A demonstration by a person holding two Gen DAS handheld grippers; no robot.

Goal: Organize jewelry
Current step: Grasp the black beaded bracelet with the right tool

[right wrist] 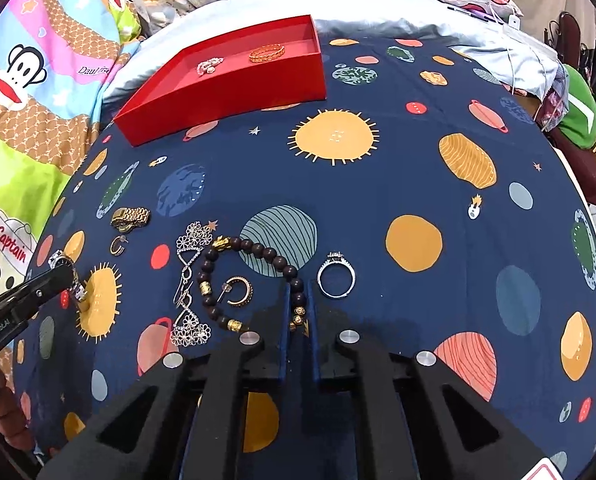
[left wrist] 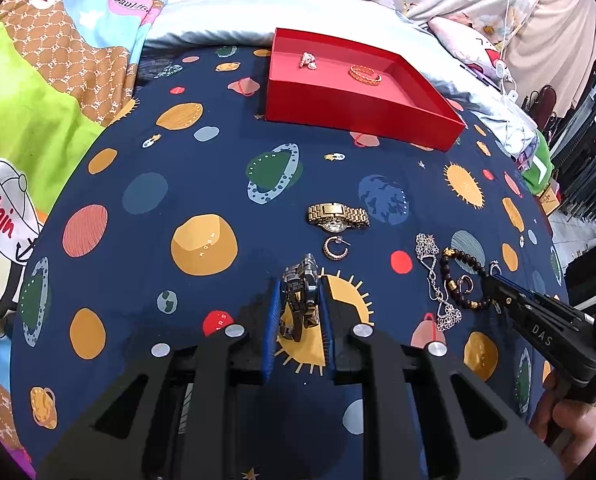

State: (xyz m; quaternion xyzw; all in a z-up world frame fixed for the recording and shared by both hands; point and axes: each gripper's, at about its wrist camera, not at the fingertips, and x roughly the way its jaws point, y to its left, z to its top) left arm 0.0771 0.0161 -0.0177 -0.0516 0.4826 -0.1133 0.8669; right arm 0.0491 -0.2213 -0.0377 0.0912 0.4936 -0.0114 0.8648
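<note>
My left gripper (left wrist: pixel 298 304) is shut on a silver watch (left wrist: pixel 300 296), held just above the navy planet-print bedsheet. My right gripper (right wrist: pixel 299 300) is shut on the dark bead bracelet (right wrist: pixel 253 276), which still rests on the sheet. A gold watch (left wrist: pixel 338 216), a gold hoop earring (left wrist: pixel 334 247), silver flower earrings (right wrist: pixel 191 280), a second gold hoop (right wrist: pixel 239 290) and a silver ring (right wrist: pixel 336 276) lie on the sheet. The red tray (left wrist: pixel 362 114) at the back holds a pearl piece (left wrist: pixel 308 60) and a gold bangle (left wrist: pixel 365 74).
Cartoon-print bedding (left wrist: pixel 37 100) lies to the left, a pale blue pillow (left wrist: pixel 217 20) behind the tray, and clothes and clutter (right wrist: pixel 570 112) at the right edge of the bed.
</note>
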